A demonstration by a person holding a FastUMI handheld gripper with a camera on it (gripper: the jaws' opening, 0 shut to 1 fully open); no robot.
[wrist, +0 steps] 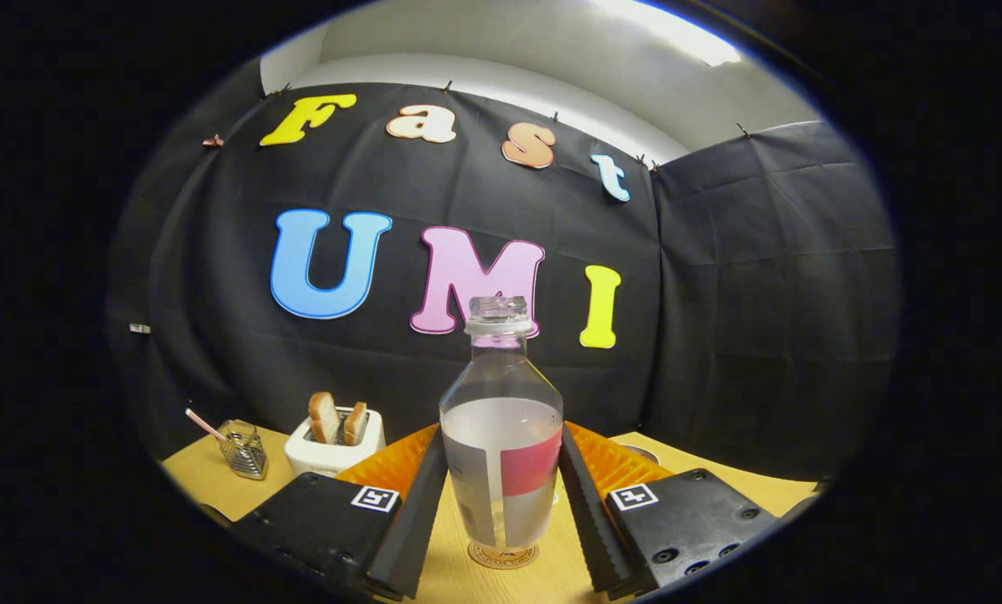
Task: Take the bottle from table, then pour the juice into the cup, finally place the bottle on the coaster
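Gripper view: the gripper (501, 495) occupies the lower centre of the frame, its two fingers (417, 512) rising on either side of the bottle (501, 453). The fingers flank the bottle body closely at its widest part; whether both pads actually press on it cannot be determined. The bottle is clear plastic, upright, capped with a transparent lid, and partly filled with a pale liquid; a label band wraps its lower body. Its base sits over a round coaster (502, 555), whose edge shows just below the bottle at the bottom centre of the frame. The supporting surface is a light wooden table (215, 478), visible at lower left, lower right and between the fingers. At lower left, beyond the left finger, a white toaster (335, 450) holds two slices of bread (336, 419). Further left stands a small wire-mesh holder (245, 449) containing a thin pink-tipped stick. Just beyond the right finger a curved pale rim of a round item is partly hidden; its identity cannot be determined. Black cloth walls enclose the booth behind the table. Above them, in the upper part of the frame, a pale ceiling carries a bright light strip (677, 33) at upper right.
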